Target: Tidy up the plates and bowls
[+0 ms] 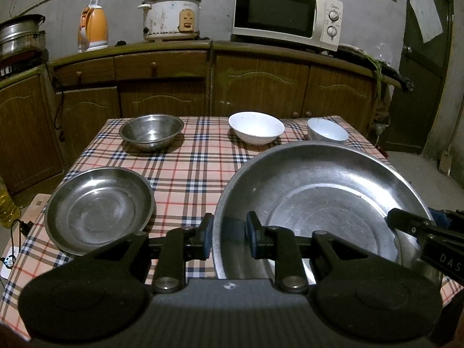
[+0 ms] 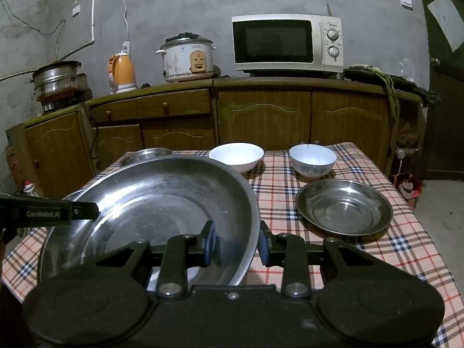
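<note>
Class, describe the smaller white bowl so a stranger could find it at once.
Start at the checked table. Along its far edge stand a steel bowl and two white bowls. Yours is the right-hand one: narrower and deeper than the wide white bowl.

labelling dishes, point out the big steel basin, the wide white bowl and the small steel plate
big steel basin (image 1: 333, 191), left wrist view, inner floor
wide white bowl (image 1: 256, 126), left wrist view, inside
small steel plate (image 2: 343, 210), right wrist view, centre

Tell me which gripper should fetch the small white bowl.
Likely right: the small white bowl sits far right, nearer the right gripper; it and the left gripper clamp the large steel plate.
</note>
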